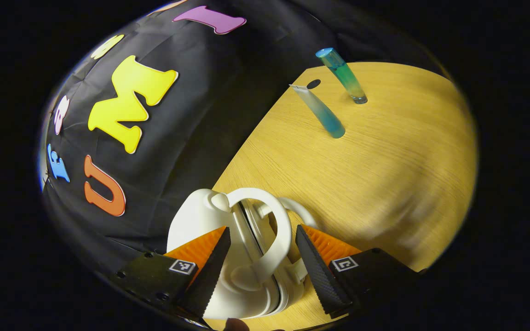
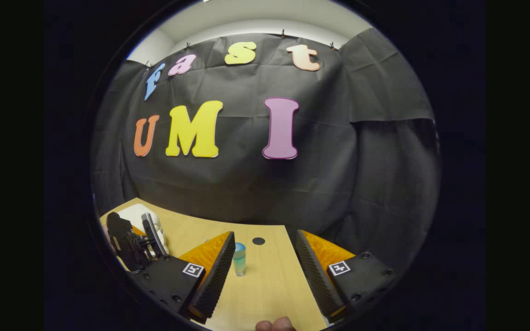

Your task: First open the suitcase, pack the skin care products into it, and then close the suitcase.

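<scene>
Between the wide-spread fingers of our left gripper stands the white suitcase, handle uppermost; our right gripper gapes near the bottle.

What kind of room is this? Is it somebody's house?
Probably not a house; it looks like a small recording booth. A black cloth wall hangs behind a bare wooden table, with just a white suitcase and two bottles set out.

A small white suitcase is standing closed on its edge at the near left of the counter, its looped handle facing up. Two skin care products are standing well apart from it at the far side: a blue-green bottle and a translucent blue-tipped tube just beside it.
</scene>
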Tool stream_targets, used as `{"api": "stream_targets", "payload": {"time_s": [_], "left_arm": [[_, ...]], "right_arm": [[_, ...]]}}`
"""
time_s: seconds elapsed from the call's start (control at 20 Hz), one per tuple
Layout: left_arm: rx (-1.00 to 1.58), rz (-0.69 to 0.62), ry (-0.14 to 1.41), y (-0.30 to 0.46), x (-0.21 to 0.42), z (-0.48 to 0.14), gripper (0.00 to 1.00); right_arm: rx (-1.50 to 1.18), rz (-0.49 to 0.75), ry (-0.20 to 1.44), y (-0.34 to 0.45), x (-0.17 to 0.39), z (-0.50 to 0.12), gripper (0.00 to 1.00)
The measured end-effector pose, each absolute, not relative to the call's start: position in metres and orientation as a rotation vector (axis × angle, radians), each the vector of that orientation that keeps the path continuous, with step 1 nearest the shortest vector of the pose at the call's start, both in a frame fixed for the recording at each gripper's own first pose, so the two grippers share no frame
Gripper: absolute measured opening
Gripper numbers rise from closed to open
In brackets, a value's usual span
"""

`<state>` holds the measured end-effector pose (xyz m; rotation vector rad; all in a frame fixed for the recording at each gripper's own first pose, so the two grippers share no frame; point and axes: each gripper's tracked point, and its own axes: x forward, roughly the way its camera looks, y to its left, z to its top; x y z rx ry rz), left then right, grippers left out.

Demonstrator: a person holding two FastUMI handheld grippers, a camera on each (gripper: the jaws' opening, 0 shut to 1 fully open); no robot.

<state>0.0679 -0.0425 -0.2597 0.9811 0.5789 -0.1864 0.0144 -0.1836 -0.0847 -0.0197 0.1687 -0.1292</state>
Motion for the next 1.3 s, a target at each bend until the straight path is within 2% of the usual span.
{"api": "stream_targets", "payload": {"time_s": [0.2, 0.3, 0.35, 0.4, 0.75, 1.05, 1.3], "left_arm": [[1.044, -0.198, 0.607, -0.045, 0.079, -0.27, 0.7], [1.051, -0.198, 0.636, -0.042, 0.08, -0.278, 0.53], [1.052, -0.197, 0.649, -0.042, 0.079, -0.281, 0.39], [1.05, -0.203, 0.655, -0.043, 0.078, -0.282, 0.34], [0.945, -0.272, 0.575, -0.056, 0.073, -0.249, 0.14], [0.732, -0.234, 0.441, -0.026, 0.071, -0.162, 0.08], [0.542, -0.133, 0.296, 0.048, 0.078, -0.079, 0.07]], "right_arm": [[-0.002, -0.149, 0.196, -0.198, 0.013, -0.094, 0.79], [-0.004, -0.159, 0.187, -0.201, 0.009, -0.091, 0.77], [-0.005, -0.163, 0.186, -0.199, 0.007, -0.09, 0.79], [-0.005, -0.165, 0.19, -0.198, 0.005, -0.093, 0.77], [-0.037, -0.162, 0.168, -0.159, 0.0, -0.08, 0.79], [-0.028, -0.135, 0.142, -0.111, 0.004, -0.06, 0.79], [-0.03, -0.096, 0.12, -0.059, 0.014, -0.046, 0.8]]}}
